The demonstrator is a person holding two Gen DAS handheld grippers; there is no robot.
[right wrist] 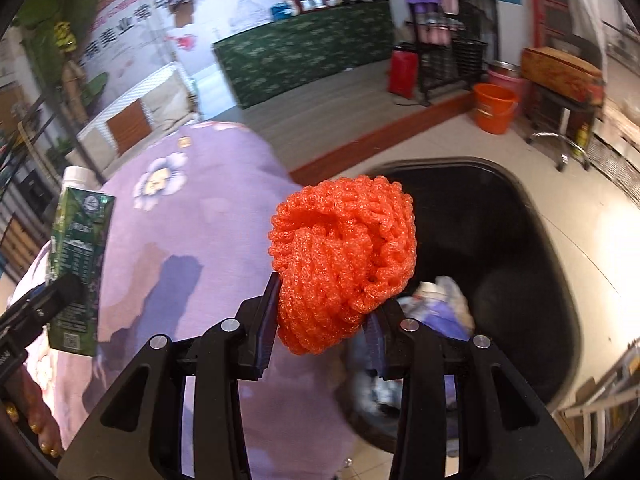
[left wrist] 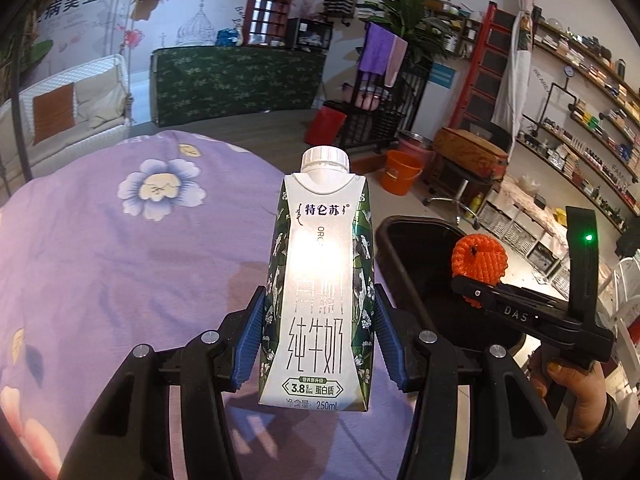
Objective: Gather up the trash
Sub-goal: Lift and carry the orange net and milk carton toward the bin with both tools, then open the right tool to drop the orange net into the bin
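My left gripper [left wrist: 320,320] is shut on a white and green milk carton [left wrist: 320,280] with a white cap, held upright above the purple flowered table [left wrist: 120,260]. The carton also shows at the left of the right wrist view [right wrist: 78,268]. My right gripper [right wrist: 320,324] is shut on a balled orange foam net [right wrist: 344,256], at the table's right edge beside the black trash bin [right wrist: 560,280]. In the left wrist view the net [left wrist: 478,260] hangs over the bin [left wrist: 416,260]. The bin holds crumpled trash [right wrist: 436,312].
The bin stands on the tiled floor right of the table. An orange bucket [left wrist: 402,172] and a stool with a cushion [left wrist: 468,152] stand farther back. Shelves [left wrist: 580,120] line the right wall. A white bench [left wrist: 68,108] is behind the table.
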